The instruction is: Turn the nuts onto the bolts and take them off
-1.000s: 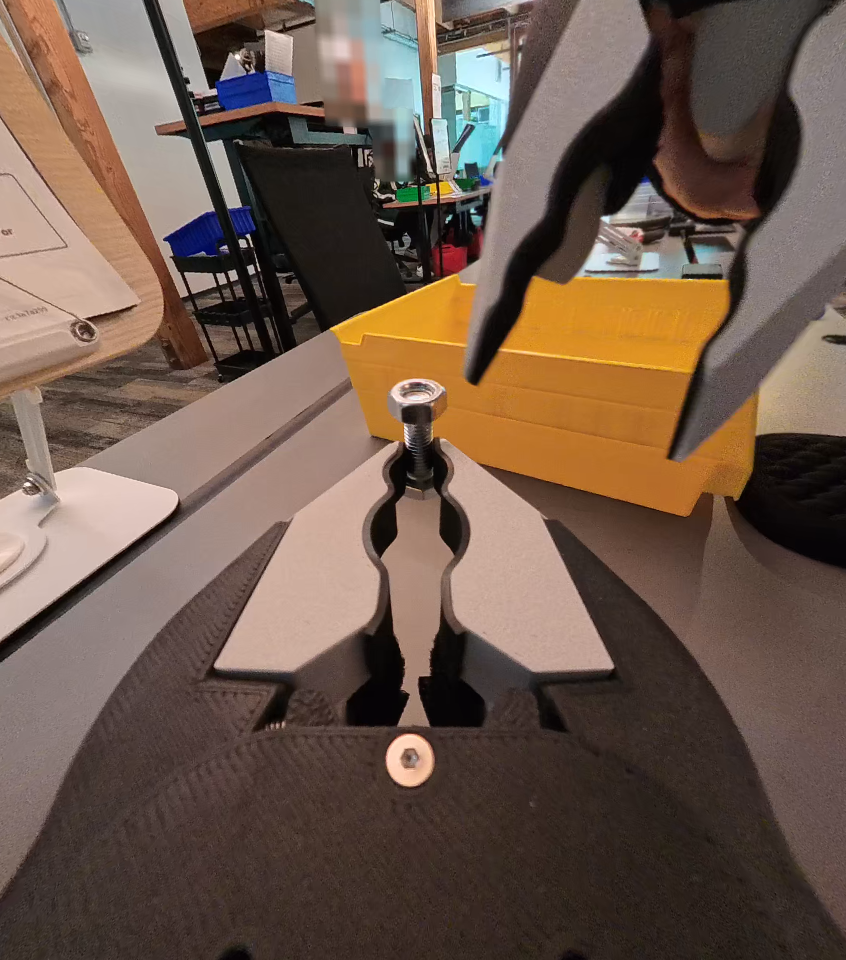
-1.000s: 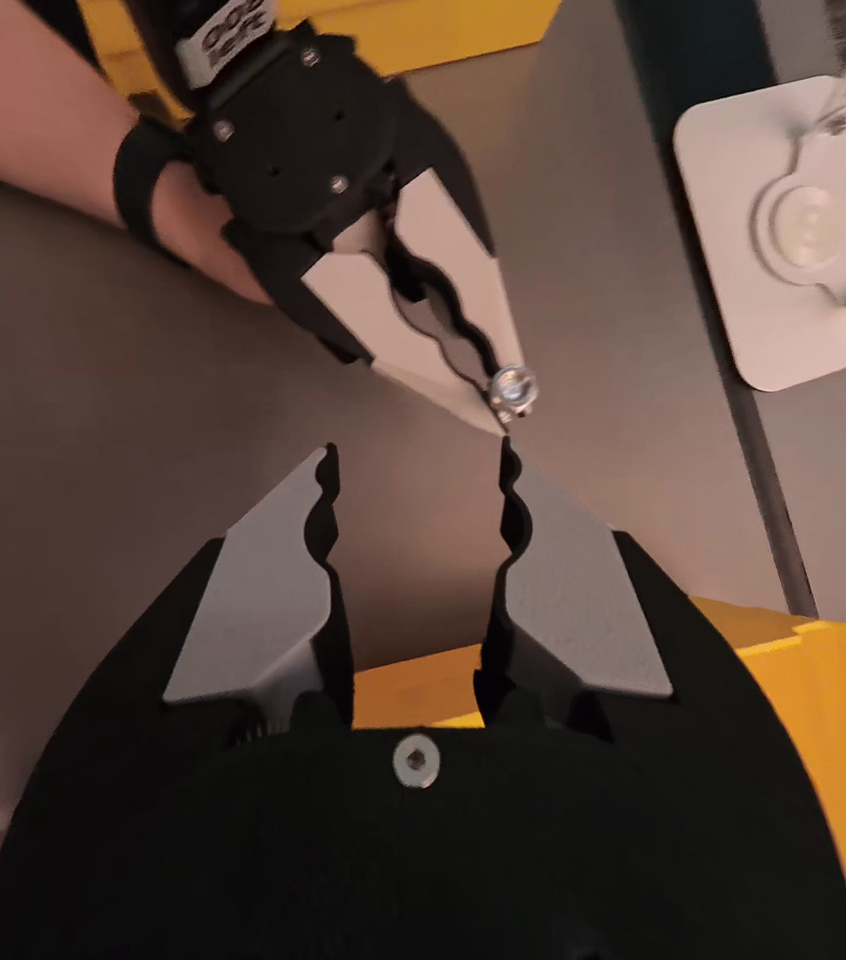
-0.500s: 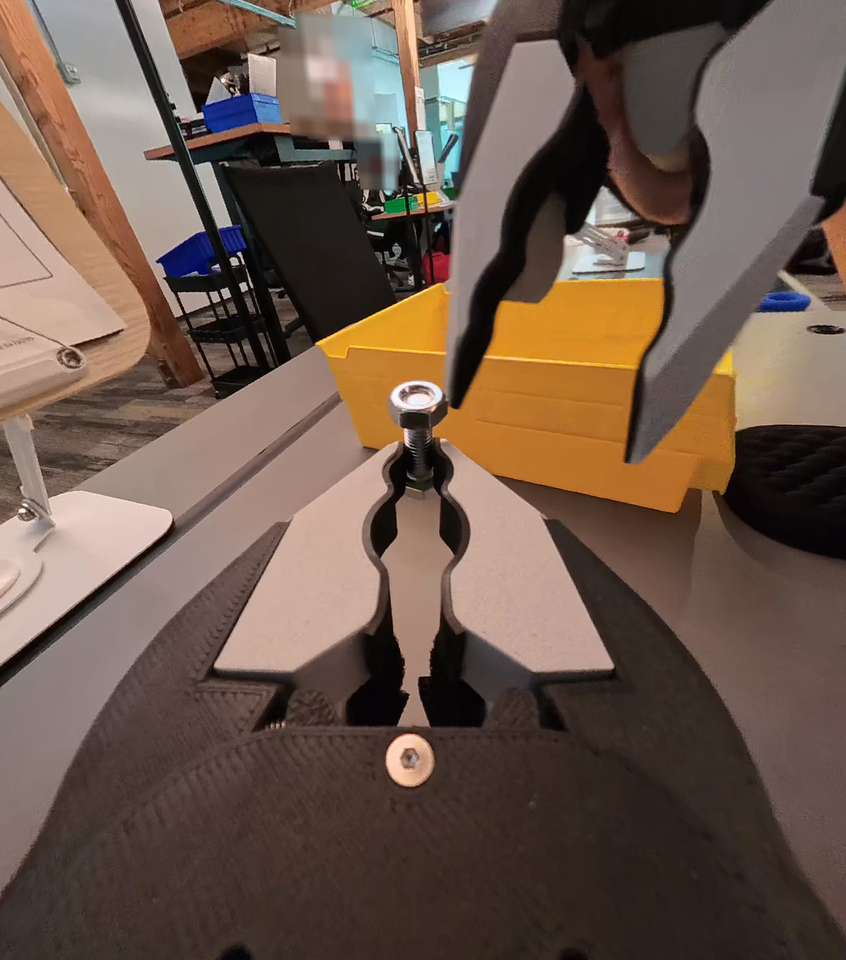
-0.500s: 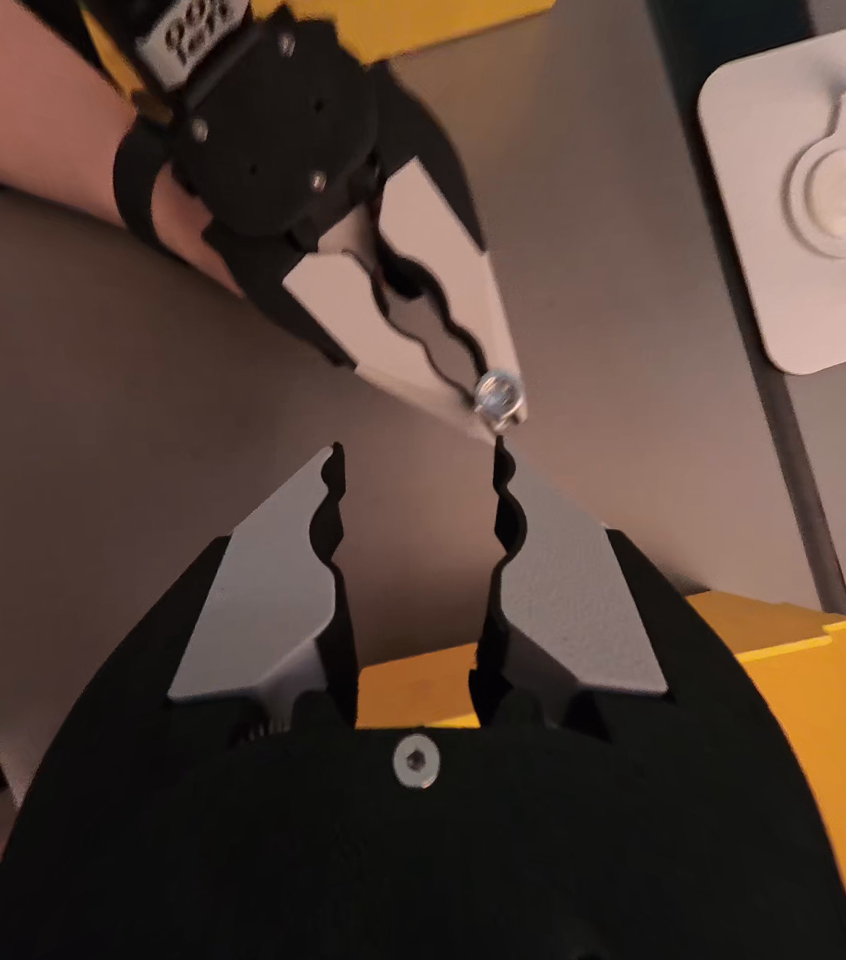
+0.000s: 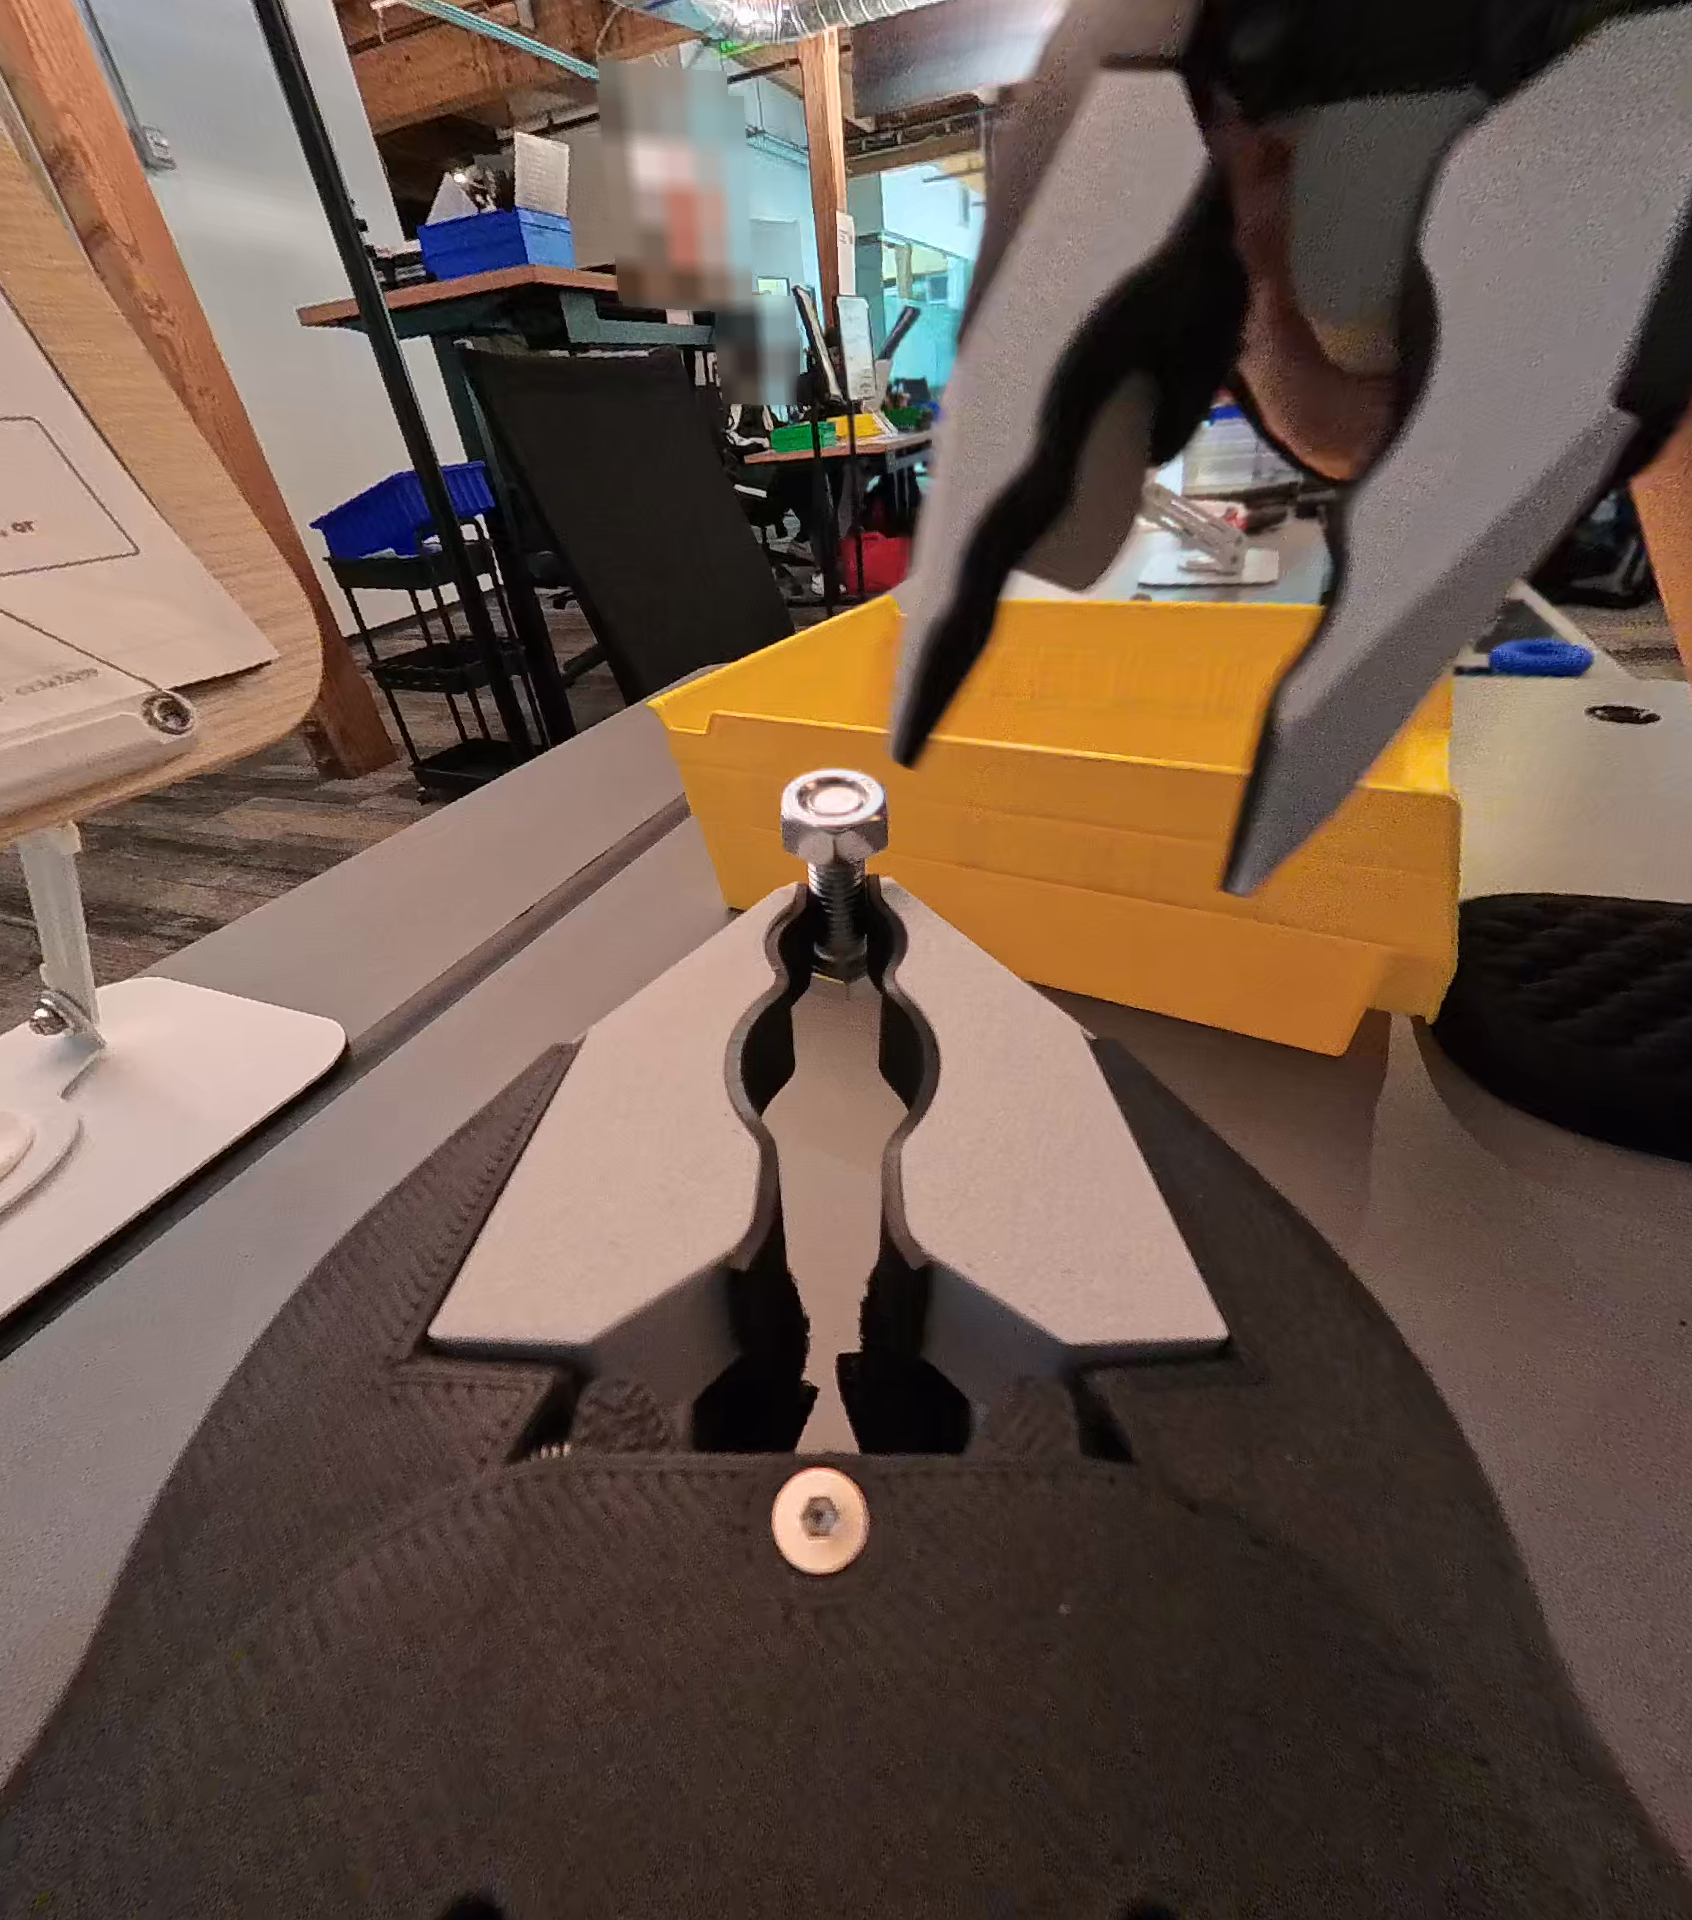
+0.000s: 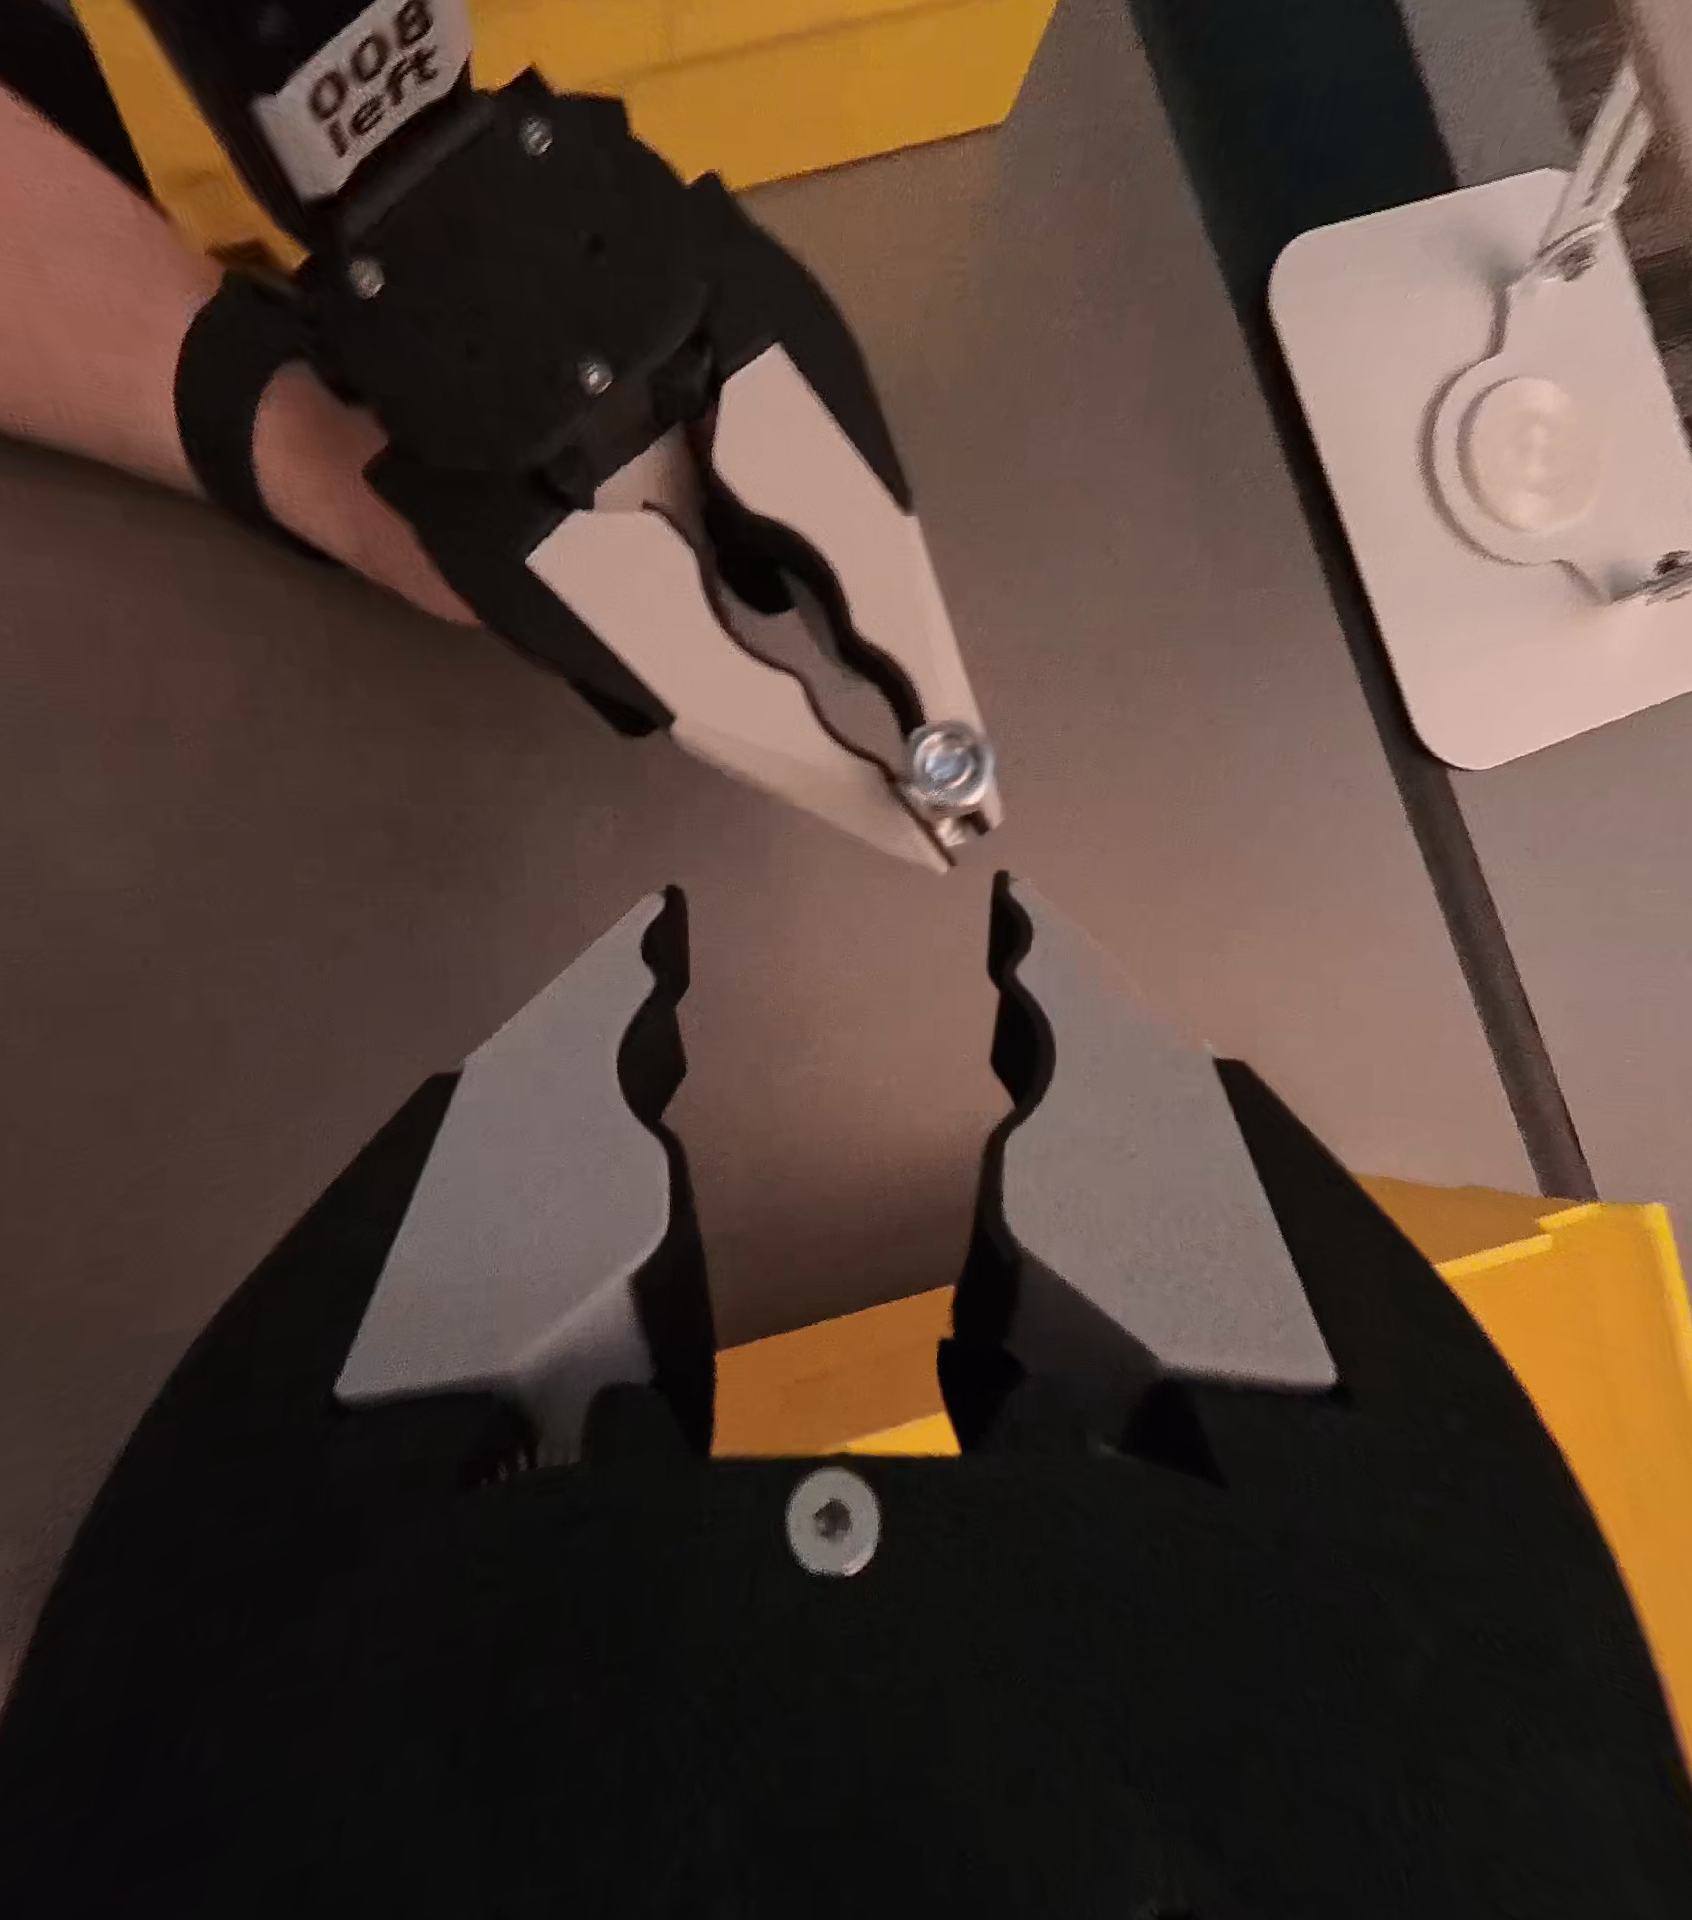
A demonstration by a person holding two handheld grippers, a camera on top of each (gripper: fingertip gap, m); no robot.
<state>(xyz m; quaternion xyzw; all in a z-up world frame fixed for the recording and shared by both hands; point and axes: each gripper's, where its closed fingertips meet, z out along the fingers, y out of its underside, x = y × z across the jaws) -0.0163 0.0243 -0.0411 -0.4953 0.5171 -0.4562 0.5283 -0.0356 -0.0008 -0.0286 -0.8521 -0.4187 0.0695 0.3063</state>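
My left gripper [image 5: 837, 935] is shut on a steel bolt [image 5: 837, 914] that stands upright between its fingertips. A hex nut [image 5: 834, 816] sits at the bolt's top end. My right gripper [image 5: 1070, 821] hangs open and empty above, just right of the nut, fingertips pointing down. In the right wrist view the right gripper [image 6: 837, 899] looks down at the left gripper [image 6: 956, 821], with the nut and bolt [image 6: 948, 774] at its tips, just beyond my right fingertip [image 6: 1003, 894].
A yellow bin [image 5: 1081, 831] stands on the grey table [image 5: 1548, 1455] behind the bolt; it shows in the right wrist view [image 6: 1569, 1351] too. A white stand base [image 5: 94, 1122] with a sign board is left. A black textured pad [image 5: 1652, 1018] lies right. Only a small space, under 4 cm, lies between the two pairs of fingers.
The right gripper drifted left toward the bolt and stayed open. In the left wrist view it now sits slightly higher. The left gripper kept its hold on the bolt.
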